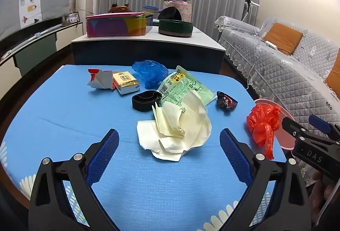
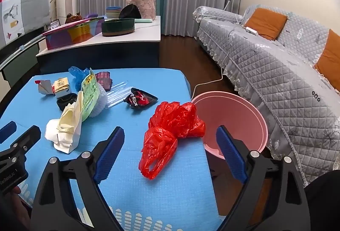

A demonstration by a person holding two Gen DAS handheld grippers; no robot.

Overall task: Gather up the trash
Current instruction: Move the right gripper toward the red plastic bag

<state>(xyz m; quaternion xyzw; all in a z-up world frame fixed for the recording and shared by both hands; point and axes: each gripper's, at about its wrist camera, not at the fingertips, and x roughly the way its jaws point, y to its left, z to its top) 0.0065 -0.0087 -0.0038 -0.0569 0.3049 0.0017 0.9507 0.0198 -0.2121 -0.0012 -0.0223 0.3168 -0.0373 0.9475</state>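
Both grippers are hovering wide open, nothing between the pads: the left gripper (image 1: pixel 169 156) is facing the crumpled cream paper (image 1: pixel 178 129), the right gripper (image 2: pixel 170 152) is lining up on the red plastic bag (image 2: pixel 170 135) at the blue table's (image 2: pixel 148 199) edge, just beside the pink bin (image 2: pixel 235 118). That bag's looking feather-light, floppy and slippery, so I'd pinch the bunched middle. Farther back, wrappers and a blue bag (image 1: pixel 149 72) are waiting.

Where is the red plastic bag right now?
The red plastic bag lies on the blue table at its right edge, right beside the pink bin, ahead of the open right gripper; in the left wrist view it appears far right.
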